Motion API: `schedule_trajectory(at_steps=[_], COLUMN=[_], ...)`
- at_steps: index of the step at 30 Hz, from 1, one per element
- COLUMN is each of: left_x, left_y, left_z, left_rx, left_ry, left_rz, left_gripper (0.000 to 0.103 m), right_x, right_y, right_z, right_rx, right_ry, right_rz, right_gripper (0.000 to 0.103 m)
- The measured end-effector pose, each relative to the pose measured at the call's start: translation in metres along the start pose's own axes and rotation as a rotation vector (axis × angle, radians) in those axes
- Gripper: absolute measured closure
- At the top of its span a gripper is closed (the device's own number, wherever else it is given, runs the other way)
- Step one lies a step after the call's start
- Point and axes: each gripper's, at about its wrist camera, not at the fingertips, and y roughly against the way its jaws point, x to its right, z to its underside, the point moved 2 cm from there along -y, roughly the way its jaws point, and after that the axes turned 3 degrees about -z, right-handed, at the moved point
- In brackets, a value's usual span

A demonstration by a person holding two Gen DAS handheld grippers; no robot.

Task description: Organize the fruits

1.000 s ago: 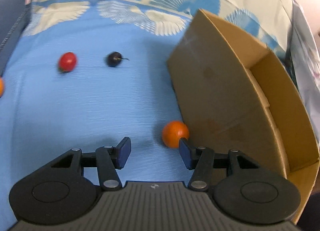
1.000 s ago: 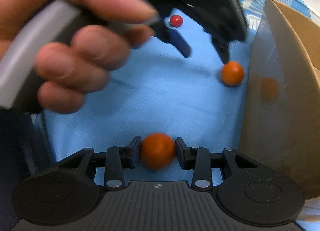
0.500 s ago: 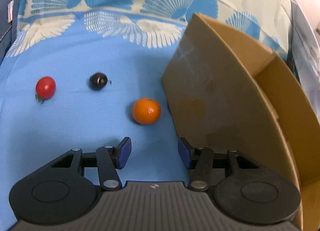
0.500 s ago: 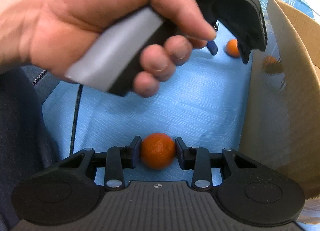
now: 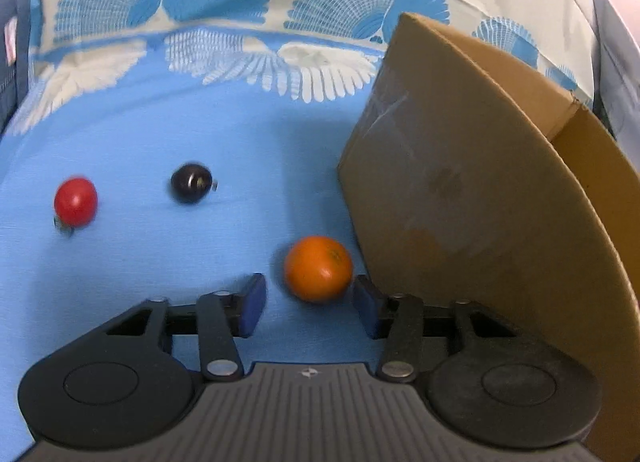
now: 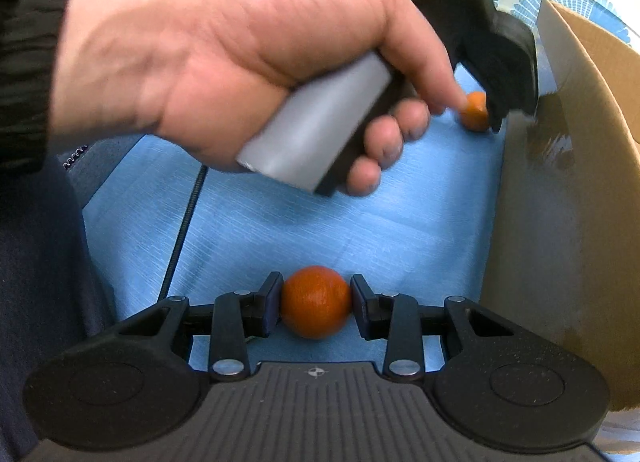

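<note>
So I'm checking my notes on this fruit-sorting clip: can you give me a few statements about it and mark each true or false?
1. The right tool grips an orange fruit. True.
2. The left tool has clamped the orange near the box. False: its jaws have just been closing, but gaps remain.
3. A red fruit lies inside the cardboard box. False: it lies on the blue cloth.
4. A dark fruit lies between the red fruit and the box. True.
</note>
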Motion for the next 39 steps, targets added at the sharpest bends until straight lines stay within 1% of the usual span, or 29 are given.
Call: schedule_trajectory(at_steps=[1,3,8,11,13,14,16,17,19,21,23,24,26,28,30,31,34,39], left_x=[0.0,0.0,-0.004,-0.012,-0.023,-0.031,-0.051,-0.063,-0.081,-0.092,-0.097,-0.097,-0.094,-0.095,-0.095,-0.094,-0.089,-0.082], left_y=[-0.001,0.0,0.018,0.038,0.053,0.061,0.074,0.079,0.086,0.088,0.085,0.085,0.09,0.094,0.095,0.095,0.086,0.078], left_z=[0.0,0.0,0.005,0.012,0.017,0.021,0.032,0.039,0.046,0.052,0.062,0.064,0.064,0.063,0.062,0.062,0.059,0.057], left_rx=[0.0,0.006,0.024,0.01,-0.011,-0.028,-0.08,-0.116,-0.149,-0.188,-0.25,-0.259,-0.246,-0.23,-0.212,-0.211,-0.226,-0.218], left_ry=[0.003,-0.004,-0.036,-0.048,-0.055,-0.043,0.022,0.076,0.174,0.202,0.2,0.184,0.144,0.143,0.142,0.14,0.122,0.112], left_rz=[0.005,0.004,-0.032,-0.071,-0.111,-0.131,-0.154,-0.162,-0.156,-0.16,-0.146,-0.143,-0.156,-0.164,-0.172,-0.177,-0.201,-0.218], left_gripper=[0.064,0.065,0.066,0.066,0.066,0.066,0.066,0.066,0.066,0.066,0.066,0.065,0.065,0.065,0.059,0.055,0.045,0.045], right_x=[0.0,0.0,-0.002,-0.003,-0.004,-0.004,-0.005,-0.005,-0.007,-0.009,-0.009,-0.008,-0.01,-0.01,-0.011,-0.011,-0.01,-0.005], right_y=[0.0,0.0,0.002,0.004,0.007,0.008,0.01,0.011,0.01,0.007,0.001,0.0,0.001,0.002,0.002,0.002,0.0,-0.003], right_z=[0.0,-0.001,-0.001,-0.002,-0.003,-0.004,-0.006,-0.007,-0.007,-0.004,0.0,0.001,0.0,0.001,0.0,0.0,-0.001,-0.002], right_rx=[0.0,0.001,0.008,0.02,0.032,0.038,0.047,0.052,0.05,0.027,-0.013,-0.013,-0.015,-0.017,-0.017,-0.016,-0.016,-0.013], right_ry=[0.0,0.0,0.0,0.009,0.006,-0.002,-0.012,-0.012,-0.008,-0.009,-0.017,-0.022,-0.027,-0.038,-0.041,-0.038,-0.038,-0.035], right_rz=[0.0,0.002,0.008,0.02,0.032,0.036,0.039,0.041,0.045,0.055,0.067,0.07,0.071,0.065,0.063,0.063,0.058,0.052], right_gripper=[0.065,0.065,0.065,0.065,0.065,0.065,0.065,0.065,0.065,0.065,0.065,0.064,0.064,0.064,0.064,0.064,0.064,0.064])
